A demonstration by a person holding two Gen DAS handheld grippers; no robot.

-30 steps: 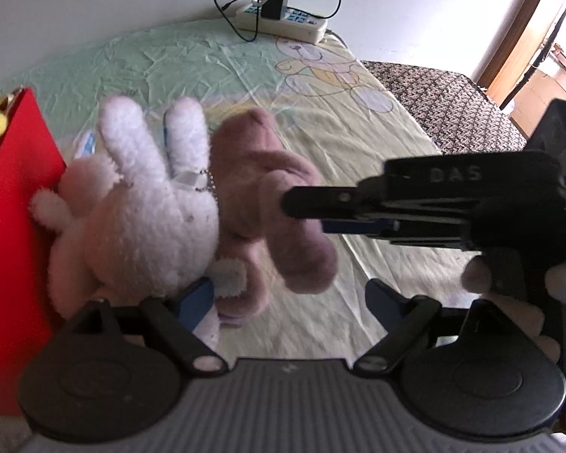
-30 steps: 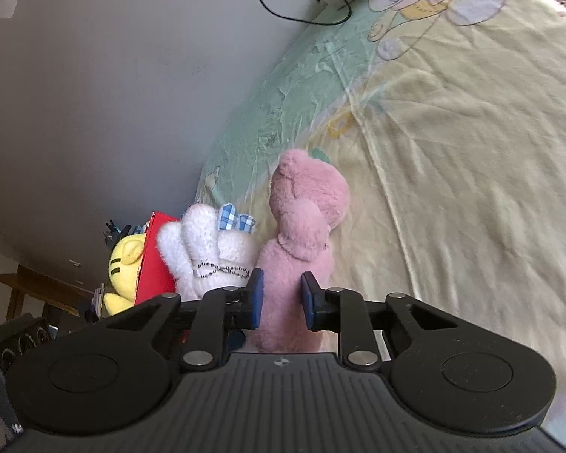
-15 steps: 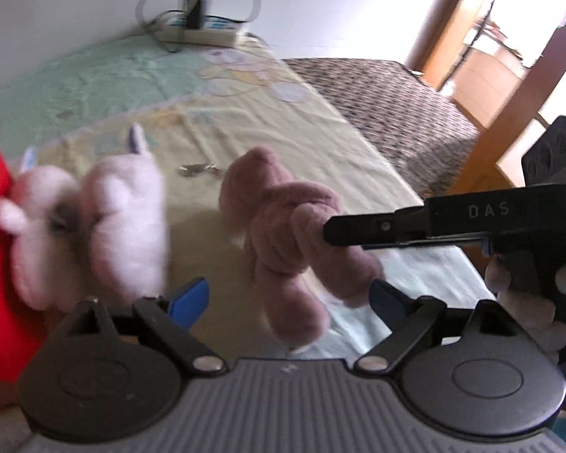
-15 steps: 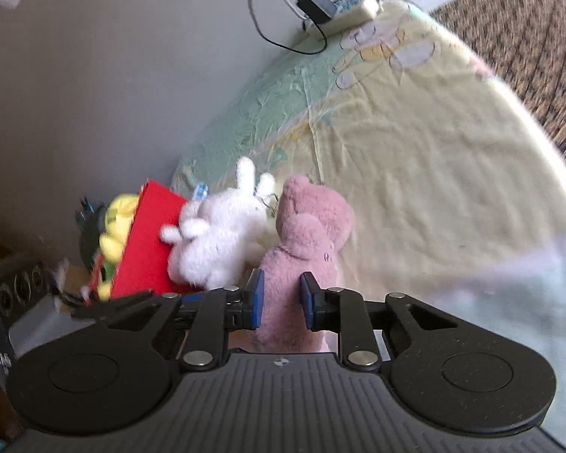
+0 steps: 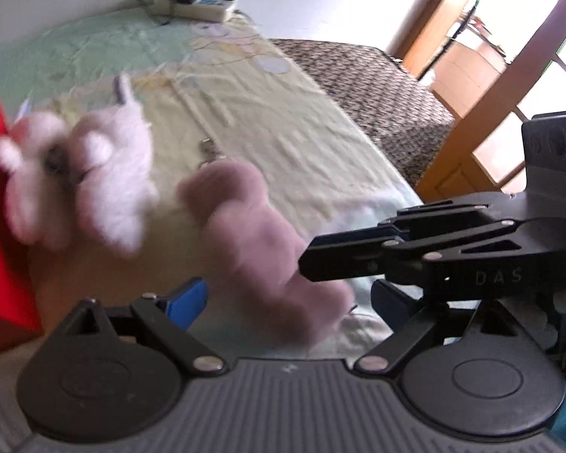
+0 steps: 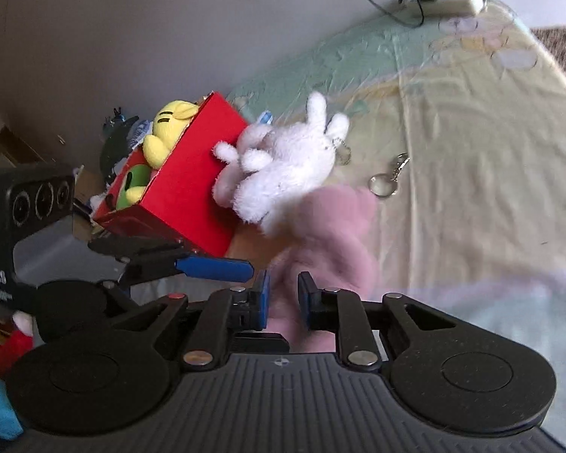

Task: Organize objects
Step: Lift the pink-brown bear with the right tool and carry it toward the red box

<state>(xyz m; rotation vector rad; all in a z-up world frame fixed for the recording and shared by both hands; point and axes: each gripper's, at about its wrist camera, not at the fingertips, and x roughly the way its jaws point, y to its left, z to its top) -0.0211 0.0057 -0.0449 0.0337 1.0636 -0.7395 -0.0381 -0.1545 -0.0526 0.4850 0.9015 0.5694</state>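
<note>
Bedsheet, pale yellow-green, carries everything. Right gripper (image 6: 283, 294) has its fingers clamped on the soft pink plush bear (image 6: 332, 234) — light, squashy, best pinched mid-body — held above the bed. Left gripper (image 5: 286, 298) fingers are apart. Fluffy white plush rabbit (image 6: 283, 173) leans against the red cardboard box (image 6: 192, 188); open sheet lies rightward.

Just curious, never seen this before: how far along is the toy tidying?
Partly done. A yellow toy already sits in the red box. The right tool grips the pink bear. The white bunny leans against the box, still outside.
</note>
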